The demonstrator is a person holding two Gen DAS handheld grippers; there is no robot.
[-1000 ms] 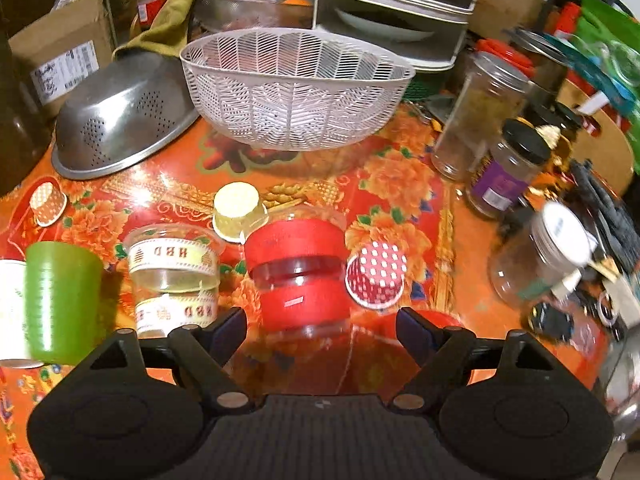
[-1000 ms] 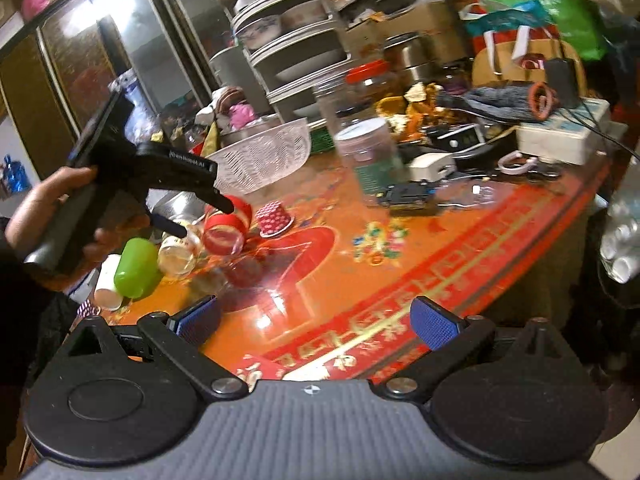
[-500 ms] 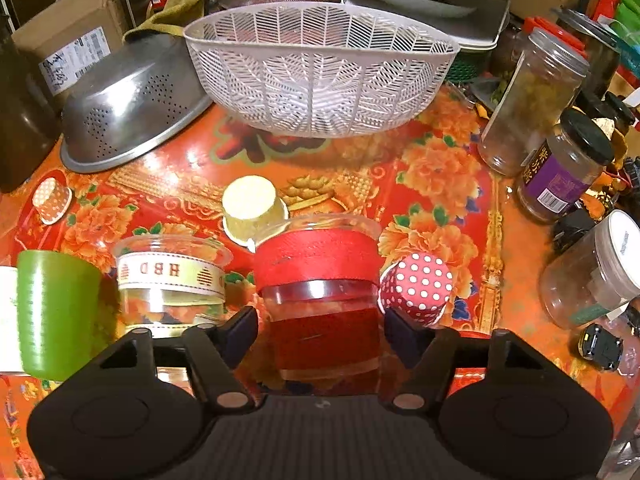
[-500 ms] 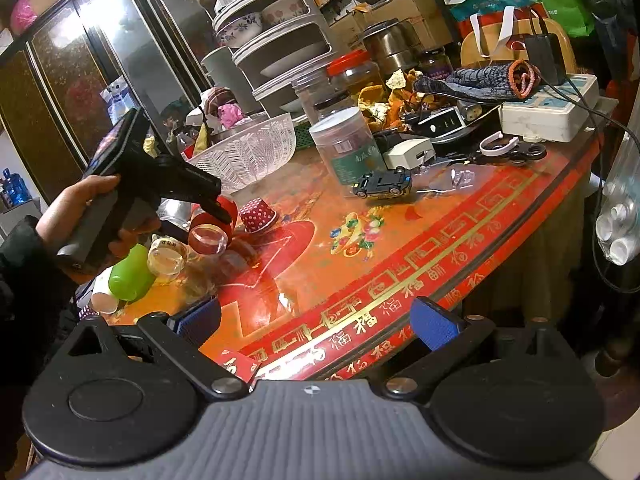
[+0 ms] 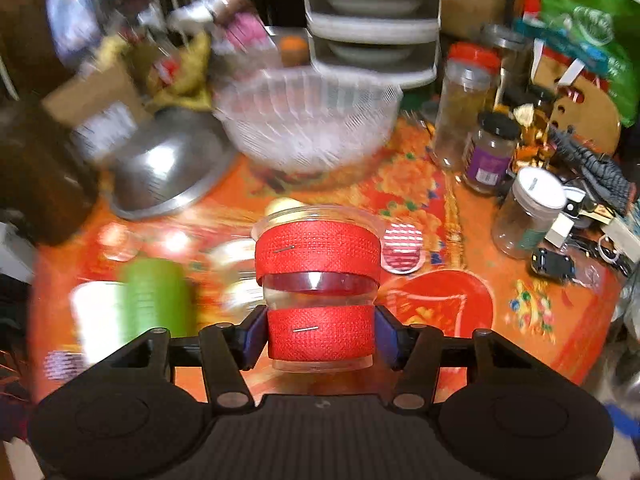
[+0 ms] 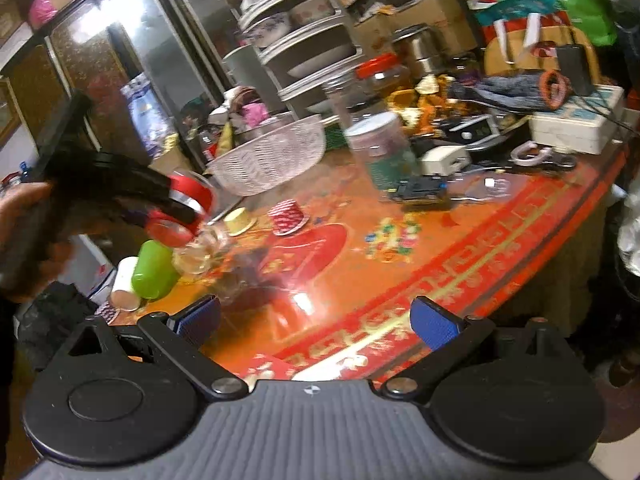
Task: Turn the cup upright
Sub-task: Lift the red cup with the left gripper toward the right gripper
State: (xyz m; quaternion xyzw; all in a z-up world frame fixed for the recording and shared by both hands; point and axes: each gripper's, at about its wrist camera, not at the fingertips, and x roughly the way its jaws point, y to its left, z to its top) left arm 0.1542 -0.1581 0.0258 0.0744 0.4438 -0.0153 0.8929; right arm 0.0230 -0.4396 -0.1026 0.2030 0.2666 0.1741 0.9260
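A: Left gripper [image 5: 321,338]?
B: My 2 blue pads pinch the clear cup [image 5: 318,286] by its lower red band, cup between them, lifted off the table [image 6: 400,264].
A: Right gripper [image 6: 316,320]?
B: Fingers spread wide, nothing between them.

Cluttered table [image 6: 500,236], red-orange floral cover, left-wrist view badly motion-blurred.
White plastic basket [image 5: 308,124] sat at the back, steel colander [image 5: 168,172] tipped beside it to its left. Green cup [image 6: 154,266] lay on its side against a white paper cup [image 6: 124,284]. Red polka-dot cupcake liner [image 6: 287,216] and yellow liner [image 6: 239,220] stood mouth-down mid-table, close together. Jars grouped to the right: red-lid jar [image 5: 464,100], black-lid purple-label jar [image 5: 490,152], white-lid jar [image 5: 528,212]. Tiered dish rack [image 5: 372,20] stood behind the basket, plates on its shelves. Small toy car [image 5: 552,264] was near the white-lid jar.
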